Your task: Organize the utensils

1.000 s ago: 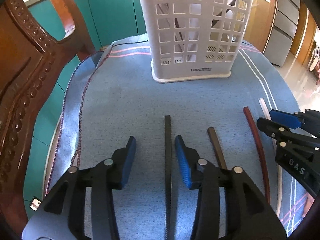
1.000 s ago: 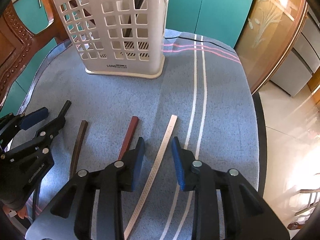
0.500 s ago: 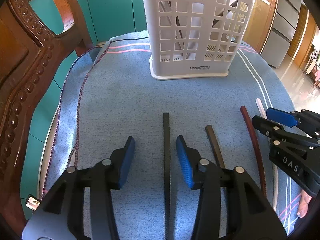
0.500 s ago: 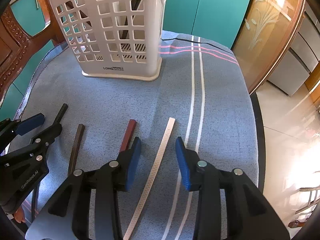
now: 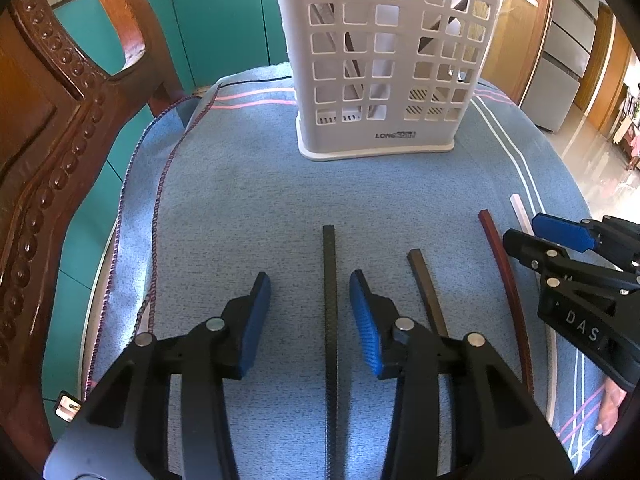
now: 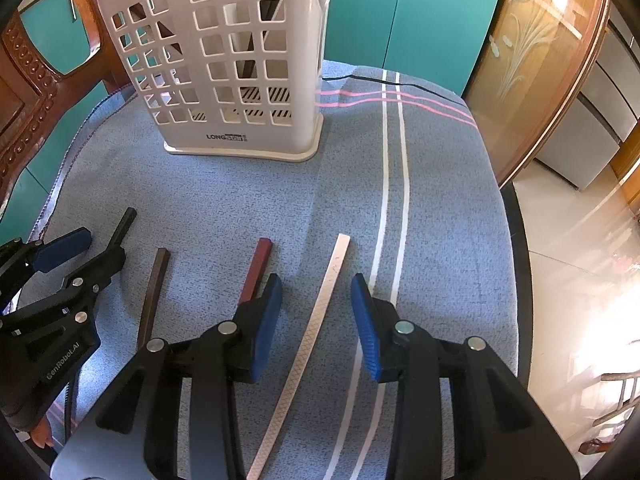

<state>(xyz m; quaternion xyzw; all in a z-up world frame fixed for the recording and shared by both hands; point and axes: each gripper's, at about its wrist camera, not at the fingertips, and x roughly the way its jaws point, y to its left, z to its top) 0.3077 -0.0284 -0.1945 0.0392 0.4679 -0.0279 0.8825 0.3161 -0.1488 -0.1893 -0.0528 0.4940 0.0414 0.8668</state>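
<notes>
Four chopsticks lie side by side on the blue cloth over the bench, near its front edge, all with their long axes running from that edge toward the white slotted utensil basket standing near the back edge. The basket already holds a few dark sticks, seen through its grid.

The left hand-held gripper hovers with its jaws apart, straddling the black chopstick. The stick runs straight down the gap, parallel to the blue pads, and sits closer to the right-side pad than to the other; neither pad touches it. The dark brown chopstick lies just outside that gripper on its right, and the reddish chopstick lies beyond it.

The right hand-held gripper likewise stands with jaws parted over the white chopstick, which crosses the gap on a slight slant, its far tip leaning toward the bench's right edge. Its jaws have just been opening, with the stick between them but not pinched. The reddish chopstick's end shows just outside its left-side pad.

Each hand is thus nearer its own outer stick, and the two middle ones wait. The coming move probably turns on this alignment: since each stick lies along the fingers, not across them, closing should pinch it along its length once the gripper drops to the cloth. The black one, off-centre, may be nudged sideways first.
</notes>
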